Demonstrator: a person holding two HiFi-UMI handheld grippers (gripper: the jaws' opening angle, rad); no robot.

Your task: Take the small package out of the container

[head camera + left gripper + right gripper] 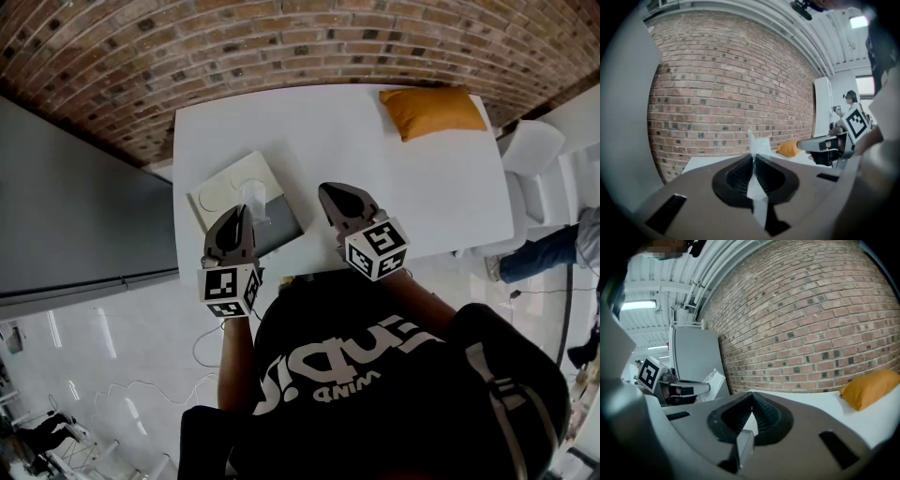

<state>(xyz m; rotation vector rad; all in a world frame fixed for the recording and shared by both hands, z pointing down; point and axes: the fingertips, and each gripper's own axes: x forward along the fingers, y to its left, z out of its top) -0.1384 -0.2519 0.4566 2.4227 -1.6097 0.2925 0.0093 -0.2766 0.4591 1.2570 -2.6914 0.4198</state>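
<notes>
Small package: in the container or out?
Out. Left tongs are shut on the package, held in the air above the table.

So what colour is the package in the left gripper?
Clear, see-through plastic. The small package, pinched in the left gripper, shows best in the left gripper view.

the right gripper (752, 394), jaws pressed together and empty, points over a white table (811, 401) toward a brick wall (811, 324). an orange cushion (869, 389) lies at right. at left, the left gripper (705, 387) has a clear small package (715, 379) at its tip.
</notes>
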